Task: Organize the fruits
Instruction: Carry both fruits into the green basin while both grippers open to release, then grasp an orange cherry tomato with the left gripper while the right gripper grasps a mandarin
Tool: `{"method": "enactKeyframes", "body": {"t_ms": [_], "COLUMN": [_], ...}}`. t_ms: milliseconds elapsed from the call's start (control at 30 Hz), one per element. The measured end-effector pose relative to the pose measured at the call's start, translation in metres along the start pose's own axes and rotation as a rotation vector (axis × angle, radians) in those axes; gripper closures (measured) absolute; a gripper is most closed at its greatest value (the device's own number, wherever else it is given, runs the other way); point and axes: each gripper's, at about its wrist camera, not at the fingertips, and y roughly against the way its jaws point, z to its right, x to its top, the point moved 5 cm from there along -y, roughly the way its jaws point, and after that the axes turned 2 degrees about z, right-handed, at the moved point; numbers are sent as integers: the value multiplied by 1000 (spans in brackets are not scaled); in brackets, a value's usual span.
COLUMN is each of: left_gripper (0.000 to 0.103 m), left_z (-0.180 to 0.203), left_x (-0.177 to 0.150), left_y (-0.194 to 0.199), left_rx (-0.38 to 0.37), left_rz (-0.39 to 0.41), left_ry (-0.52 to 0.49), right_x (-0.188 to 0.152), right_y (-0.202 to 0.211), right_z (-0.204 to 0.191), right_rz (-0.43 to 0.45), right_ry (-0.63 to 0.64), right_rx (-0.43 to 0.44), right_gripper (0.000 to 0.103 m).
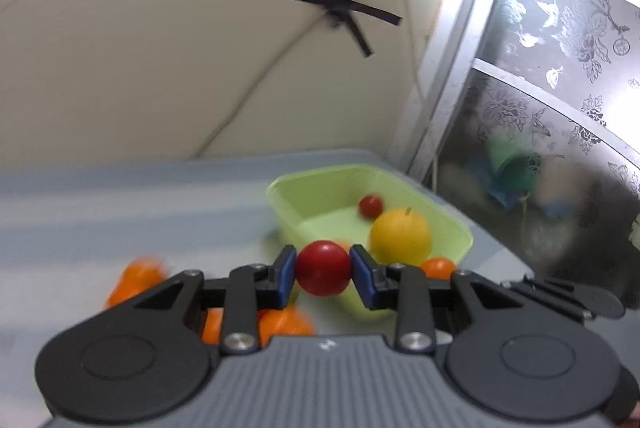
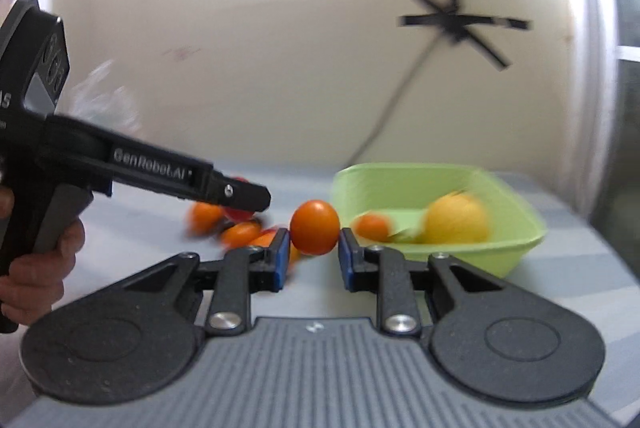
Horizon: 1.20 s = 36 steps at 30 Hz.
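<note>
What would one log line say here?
left gripper: holds red fruit | right gripper: holds orange fruit | green bin: yellow fruit inside

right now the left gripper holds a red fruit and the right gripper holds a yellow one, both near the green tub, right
Not quite. The right gripper holds an orange fruit, not a yellow one, as the right wrist view shows. The yellow fruit lies inside the green tub. The rest stands: the left gripper holds a red fruit near the tub.
</note>
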Motion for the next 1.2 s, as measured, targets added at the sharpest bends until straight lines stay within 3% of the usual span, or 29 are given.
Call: {"method": "enactKeyframes", "body": {"t_ms": [233, 367, 567, 667, 833, 933, 1067, 1200], "left_gripper": [73, 73, 63, 60, 57, 56, 56, 56], "left_z": [13, 14, 18, 17, -11, -44, -87, -112], "left_x": [21, 17, 15, 19, 27, 18, -18, -63], "left_y": [-84, -105, -113, -95, -23, 23, 68, 91], "left_rx": [-29, -28, -13, -5, 4, 73, 251, 310], "left_rz": [-89, -115, -121, -92, 45, 100, 89, 38], "left_ry": [2, -3, -17, -21, 56, 110, 152, 223], "right_x": [4, -1, -1, -1, 8, 11, 4, -16], "right_y": [-28, -37, -41, -35, -13, 0, 6, -3], "right_z": [51, 56, 58, 57, 53, 37, 6, -22], "right_rz": [-12, -25, -2, 21, 84, 103, 71, -21], "right_ry": [-46, -45, -57, -55, -59, -41, -15, -43], "right_rx": [-115, -123, -131, -147, -139, -92, -12, 66], "right_gripper": [74, 74, 72, 72, 72, 72, 72, 72]}}
